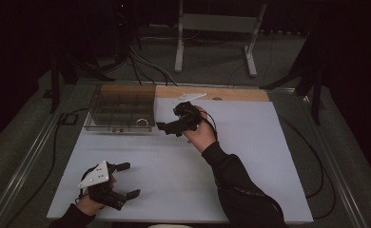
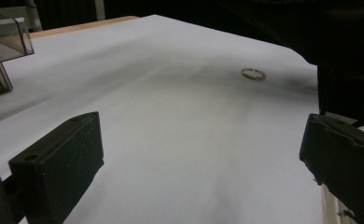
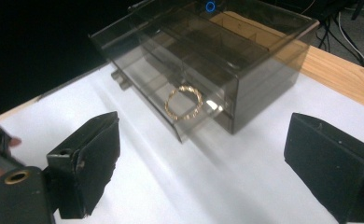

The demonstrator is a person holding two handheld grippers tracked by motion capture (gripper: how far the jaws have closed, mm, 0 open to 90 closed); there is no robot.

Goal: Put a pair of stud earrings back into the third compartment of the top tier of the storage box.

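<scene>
A smoked clear box [image 1: 122, 107] with compartments stands at the back left of the white table [image 1: 250, 156]. Its low drawer [image 3: 203, 122] is pulled out a little, and a twisted gold ring [image 3: 184, 101] lies in it, also seen as a ring [image 1: 142, 122] at the box's front. My right gripper [image 1: 169, 118] hovers just right of that corner, and the right gripper [image 3: 208, 158] is open with nothing between its jaws. My left gripper [image 1: 130, 179] rests open at the near left. Past the left gripper [image 2: 201, 154], a second thin gold ring [image 2: 253, 73] lies on the table.
A wooden strip [image 1: 231, 93] runs along the table's far edge. Black cables [image 1: 60, 128] trail down the left side. A metal stand [image 1: 217, 28] is on the floor behind. The person's dark sleeve [image 1: 240, 185] crosses the near right of the table.
</scene>
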